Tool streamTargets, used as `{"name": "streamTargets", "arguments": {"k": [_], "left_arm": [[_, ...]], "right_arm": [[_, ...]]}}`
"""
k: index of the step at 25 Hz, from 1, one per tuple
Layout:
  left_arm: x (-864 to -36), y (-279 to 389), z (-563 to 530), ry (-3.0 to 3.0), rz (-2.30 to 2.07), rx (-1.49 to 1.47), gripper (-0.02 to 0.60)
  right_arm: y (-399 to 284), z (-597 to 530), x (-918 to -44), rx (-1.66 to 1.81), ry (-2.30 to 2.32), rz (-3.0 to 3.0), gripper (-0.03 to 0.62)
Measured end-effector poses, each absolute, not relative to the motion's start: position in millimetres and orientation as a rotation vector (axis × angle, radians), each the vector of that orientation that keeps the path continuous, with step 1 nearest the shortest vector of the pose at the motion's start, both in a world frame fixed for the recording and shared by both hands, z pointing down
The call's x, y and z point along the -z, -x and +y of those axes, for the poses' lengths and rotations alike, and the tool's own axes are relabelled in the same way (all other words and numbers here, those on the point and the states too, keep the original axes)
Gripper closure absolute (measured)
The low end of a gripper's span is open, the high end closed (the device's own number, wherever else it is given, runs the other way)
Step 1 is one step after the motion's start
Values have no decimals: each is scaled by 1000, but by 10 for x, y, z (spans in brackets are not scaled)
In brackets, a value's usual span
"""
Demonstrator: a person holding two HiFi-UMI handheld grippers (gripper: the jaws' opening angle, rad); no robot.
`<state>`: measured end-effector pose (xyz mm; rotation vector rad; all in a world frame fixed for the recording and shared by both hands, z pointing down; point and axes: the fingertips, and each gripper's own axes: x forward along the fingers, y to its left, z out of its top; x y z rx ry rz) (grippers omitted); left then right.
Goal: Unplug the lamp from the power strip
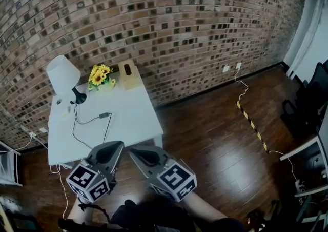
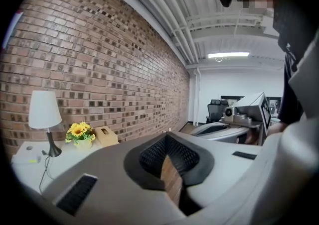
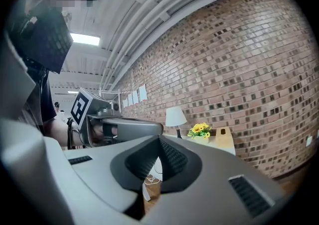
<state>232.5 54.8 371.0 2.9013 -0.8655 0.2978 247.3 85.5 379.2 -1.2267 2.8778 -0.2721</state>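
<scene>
Lamp (image 1: 62,74) well ahead, nothing held
My left gripper (image 1: 114,146) and right gripper (image 1: 137,152) are both pressed together and empty; the lamp stands beyond them, to their left, on the table (image 1: 130,115).

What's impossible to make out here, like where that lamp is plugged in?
- No power strip identifiable in the head view; the lamp has a black cord that disappears behind the left claw.
- Small white object by the lamp: too tiny to name, head view.
- Near half of the table: hidden in the gripper views behind the left claw and right claw.
</scene>
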Motion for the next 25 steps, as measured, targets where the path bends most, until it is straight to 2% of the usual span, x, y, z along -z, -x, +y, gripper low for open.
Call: {"name": "streamTargets", "arguments": {"k": [16,25], "left_arm": [[-3851,-3447,591,-2998,-459,-324,578],[-3844,-3555,319,-2994,-371,-292,578]], "right_arm": [[-3634,943,-3880,279,1676,2635,606],[-3734,700,-3871,287,1782,2592,606]]}}
